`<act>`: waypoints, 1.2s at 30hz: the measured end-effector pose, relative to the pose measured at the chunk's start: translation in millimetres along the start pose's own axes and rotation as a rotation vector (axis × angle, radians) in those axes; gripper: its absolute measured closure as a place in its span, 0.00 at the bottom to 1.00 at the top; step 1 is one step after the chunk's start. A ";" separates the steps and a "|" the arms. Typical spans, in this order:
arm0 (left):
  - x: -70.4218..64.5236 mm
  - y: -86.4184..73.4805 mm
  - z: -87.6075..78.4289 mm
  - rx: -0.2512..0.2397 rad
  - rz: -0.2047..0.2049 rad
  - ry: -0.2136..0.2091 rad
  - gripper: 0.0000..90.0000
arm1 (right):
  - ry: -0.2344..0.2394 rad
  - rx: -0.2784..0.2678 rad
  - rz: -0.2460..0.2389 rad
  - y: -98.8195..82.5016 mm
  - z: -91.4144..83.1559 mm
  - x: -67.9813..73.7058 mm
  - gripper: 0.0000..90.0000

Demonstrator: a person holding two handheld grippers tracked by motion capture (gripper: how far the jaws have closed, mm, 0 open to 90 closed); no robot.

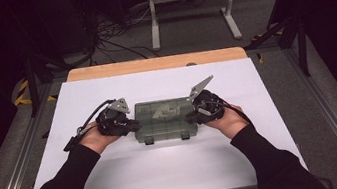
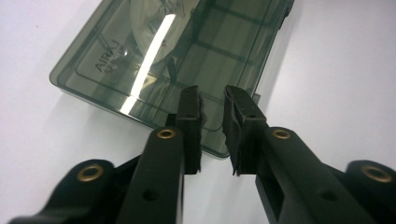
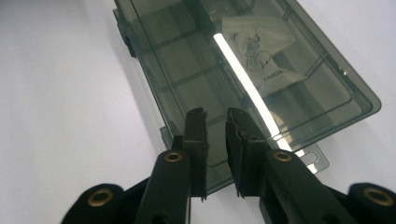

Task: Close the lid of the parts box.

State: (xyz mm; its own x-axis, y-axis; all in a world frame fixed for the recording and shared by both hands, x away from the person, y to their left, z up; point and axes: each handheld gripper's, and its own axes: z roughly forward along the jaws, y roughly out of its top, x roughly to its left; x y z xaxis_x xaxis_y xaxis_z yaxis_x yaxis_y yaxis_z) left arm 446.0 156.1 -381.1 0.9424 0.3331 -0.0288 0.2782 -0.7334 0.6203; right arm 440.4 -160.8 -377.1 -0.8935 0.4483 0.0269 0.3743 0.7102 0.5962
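The left gripper (image 1: 133, 125) and right gripper (image 1: 190, 117) each sit at one end of the smoky clear compartment box (image 1: 164, 120), jaws parted by a narrow gap, gripping nothing. The box lies flat, mid-table (image 1: 119, 182), between them. The gripper views reveal dividers and a printed paper slip (image 3: 261, 51) inside.

Smoky clear plastic box (image 2: 196, 51) glossy; table sheet (image 1: 119, 182) matt white, maybe paper.
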 end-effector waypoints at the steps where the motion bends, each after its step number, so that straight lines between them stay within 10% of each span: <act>1: -1.4 -0.6 -1.9 -0.014 -0.001 0.005 0.82 | -0.005 -0.012 -0.003 0.1 -1.4 1.3 0.82; 19: -23.6 -30.1 -39.8 -0.297 -0.082 0.145 0.26 | -0.105 -0.272 -0.003 -13.5 -32.8 20.7 0.24; 36: -41.1 -70.8 -59.1 -0.524 -0.118 0.225 0.03 | -0.198 -0.476 -0.022 -46.9 -63.2 38.2 0.05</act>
State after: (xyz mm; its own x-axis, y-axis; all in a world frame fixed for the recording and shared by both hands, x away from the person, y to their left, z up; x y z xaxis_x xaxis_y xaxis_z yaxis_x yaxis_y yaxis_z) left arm 376.6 229.4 -377.5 0.8323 0.5542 0.0103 0.1961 -0.3119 0.9297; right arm 373.0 -211.3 -353.4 -0.8183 0.5632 -0.1149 0.1605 0.4158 0.8952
